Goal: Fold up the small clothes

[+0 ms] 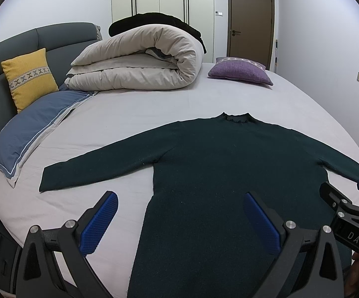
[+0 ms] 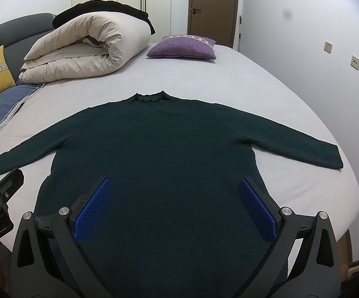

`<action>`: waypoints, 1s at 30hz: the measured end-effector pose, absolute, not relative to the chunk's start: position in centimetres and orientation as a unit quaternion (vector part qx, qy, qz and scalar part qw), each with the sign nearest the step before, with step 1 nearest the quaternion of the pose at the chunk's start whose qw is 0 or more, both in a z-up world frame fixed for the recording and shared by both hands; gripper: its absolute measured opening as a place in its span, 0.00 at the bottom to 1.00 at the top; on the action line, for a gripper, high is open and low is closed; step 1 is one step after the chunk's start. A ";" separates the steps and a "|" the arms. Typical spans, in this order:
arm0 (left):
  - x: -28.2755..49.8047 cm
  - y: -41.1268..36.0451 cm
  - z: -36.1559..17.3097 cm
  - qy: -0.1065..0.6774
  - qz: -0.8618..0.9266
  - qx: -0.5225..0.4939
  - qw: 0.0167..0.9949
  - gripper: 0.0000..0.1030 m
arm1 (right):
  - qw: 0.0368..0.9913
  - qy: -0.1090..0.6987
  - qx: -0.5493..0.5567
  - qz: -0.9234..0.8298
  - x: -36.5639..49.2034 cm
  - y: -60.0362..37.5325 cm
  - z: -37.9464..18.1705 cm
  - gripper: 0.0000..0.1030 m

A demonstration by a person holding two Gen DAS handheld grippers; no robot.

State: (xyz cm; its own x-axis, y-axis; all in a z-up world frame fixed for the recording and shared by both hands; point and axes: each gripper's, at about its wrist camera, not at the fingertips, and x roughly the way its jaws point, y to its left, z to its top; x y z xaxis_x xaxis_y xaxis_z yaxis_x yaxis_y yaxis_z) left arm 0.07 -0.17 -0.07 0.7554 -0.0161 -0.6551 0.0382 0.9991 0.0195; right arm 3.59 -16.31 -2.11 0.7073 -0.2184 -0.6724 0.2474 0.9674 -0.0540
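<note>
Left claw (image 1: 180,219) apart, empty, hovering over the hem's left edge, one finger above the sheet, one above the knit. Right claw (image 2: 175,209) apart too, empty, both fingers over the lower body of the sweater (image 2: 154,154). Neither seems to touch cloth, though contact is hard to judge. Sweater lies flat on the bed (image 2: 266,79), front up or back up I can't tell, hem toward the claws, collar (image 2: 149,96) away, both sleeves spread wide to the sides. Looks like a laid-out start pose: flat and symmetric so sleeves can be folded in first, nothing folded yet. Left sleeve (image 1: 97,166) ends near a blue pillow (image 1: 30,129); right sleeve (image 2: 298,146) ends close to the bed edge, so its cuff could slip off if dragged outward. Beyond the collar the sheet is bare. Further back: rolled duvet (image 1: 139,62) with something black on top, yellow cushion (image 1: 29,77) against the headboard, purple cushion (image 2: 183,47) far side. All well apart from the sweater, nothing blocks folding. Wardrobe and door behind.
</note>
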 end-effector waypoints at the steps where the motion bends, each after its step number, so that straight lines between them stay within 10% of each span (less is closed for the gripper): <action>1: 0.1 -0.1 -0.1 0.349 -0.015 0.016 0.937 1.00 | 0.924 0.362 0.019 -0.126 3.6 -16.2 -2.1 1.00; 30: 0.0 0.2 -0.5 0.350 -0.014 0.011 0.937 1.00 | 0.922 0.365 0.016 -0.126 3.6 -15.3 -2.4 1.00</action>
